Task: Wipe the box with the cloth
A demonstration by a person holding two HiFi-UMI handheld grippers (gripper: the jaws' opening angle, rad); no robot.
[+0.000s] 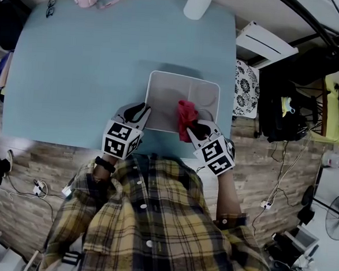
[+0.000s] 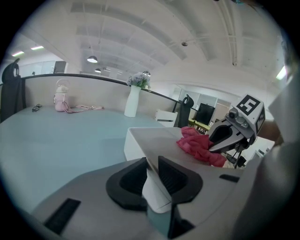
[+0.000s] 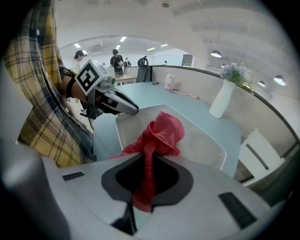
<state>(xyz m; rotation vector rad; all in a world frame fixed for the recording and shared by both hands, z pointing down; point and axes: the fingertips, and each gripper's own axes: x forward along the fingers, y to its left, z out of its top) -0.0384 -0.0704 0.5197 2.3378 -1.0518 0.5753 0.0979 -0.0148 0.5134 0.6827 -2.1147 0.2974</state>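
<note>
1. The person wears a plaid shirt (image 1: pixel 152 218) in yellow, grey and dark checks, with small white buttons down the front.
2. A black wristband (image 1: pixel 105 164) circles the left wrist.
3. The left gripper (image 1: pixel 137 111) has a pale grey shell, black jaw pads and a cube (image 1: pixel 122 139) of black-and-white square markers.
4. The right gripper (image 1: pixel 196 128) looks alike, with its own marker cube (image 1: pixel 217 154).

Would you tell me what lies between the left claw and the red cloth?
Only the bare floor of the white box, as the head view shows.
</note>
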